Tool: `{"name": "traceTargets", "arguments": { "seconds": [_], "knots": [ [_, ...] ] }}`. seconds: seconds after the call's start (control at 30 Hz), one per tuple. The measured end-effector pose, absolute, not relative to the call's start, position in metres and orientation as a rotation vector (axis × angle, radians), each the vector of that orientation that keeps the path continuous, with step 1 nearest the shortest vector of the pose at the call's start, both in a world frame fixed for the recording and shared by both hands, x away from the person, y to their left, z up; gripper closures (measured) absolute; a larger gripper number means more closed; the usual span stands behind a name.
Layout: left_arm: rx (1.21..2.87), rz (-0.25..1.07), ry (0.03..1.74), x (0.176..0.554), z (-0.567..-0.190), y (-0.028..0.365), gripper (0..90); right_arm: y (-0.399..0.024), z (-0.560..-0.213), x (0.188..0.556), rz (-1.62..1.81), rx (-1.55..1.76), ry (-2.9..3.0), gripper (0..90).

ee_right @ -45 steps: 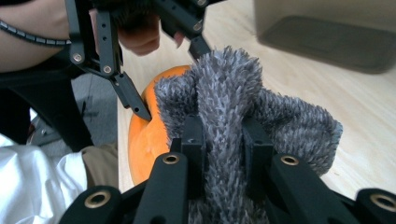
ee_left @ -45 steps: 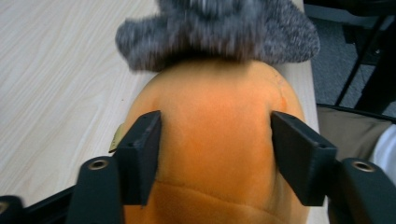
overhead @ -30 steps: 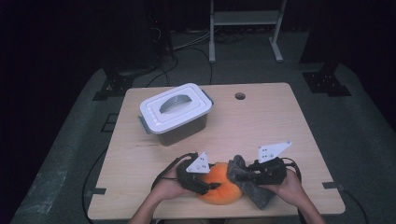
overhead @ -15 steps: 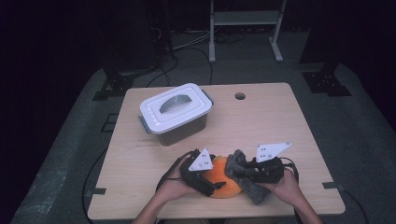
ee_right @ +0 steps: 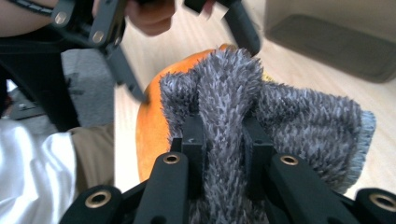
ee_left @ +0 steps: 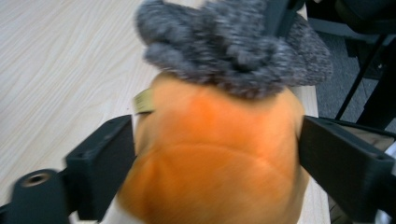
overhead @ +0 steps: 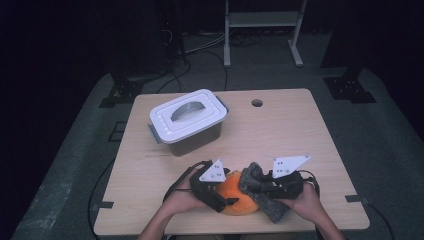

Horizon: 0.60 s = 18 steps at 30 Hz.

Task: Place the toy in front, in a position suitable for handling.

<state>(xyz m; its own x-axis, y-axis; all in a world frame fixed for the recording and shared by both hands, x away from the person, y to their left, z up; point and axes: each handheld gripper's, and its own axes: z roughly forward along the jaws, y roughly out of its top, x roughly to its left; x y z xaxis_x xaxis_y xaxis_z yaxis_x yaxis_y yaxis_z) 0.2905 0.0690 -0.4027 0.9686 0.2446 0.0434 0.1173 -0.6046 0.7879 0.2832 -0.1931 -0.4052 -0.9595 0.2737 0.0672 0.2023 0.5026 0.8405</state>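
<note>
At the worktop's near edge, the right gripper pinches the grey cloth and should wipe the orange ball slowly while the left gripper's fingers, just opened, straddle it loosely.

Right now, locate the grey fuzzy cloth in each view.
High view: grey fuzzy cloth bottom centre, right of the orange ball.
Left gripper view: top centre, over the ball.
Right gripper view: centre, pinched in the right gripper.
Shared landmark: the ball.
</note>
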Motion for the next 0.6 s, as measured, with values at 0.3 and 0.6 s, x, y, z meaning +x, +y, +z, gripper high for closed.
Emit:
{"name": "traceTargets", "arguments": {
  "seconds": [0.3,0.6],
  "knots": [
    [2.231,0.028,0.249,0.295,-0.413,0.069,18.9,-0.192,-0.405,0.278,1.485,0.363,2.696,74.7],
    [2.187,0.291,0.133,0.287,-0.408,0.071,36.0,-0.191,-0.393,0.278,1.503,0.389,2.598,74.6]
  ]
}}
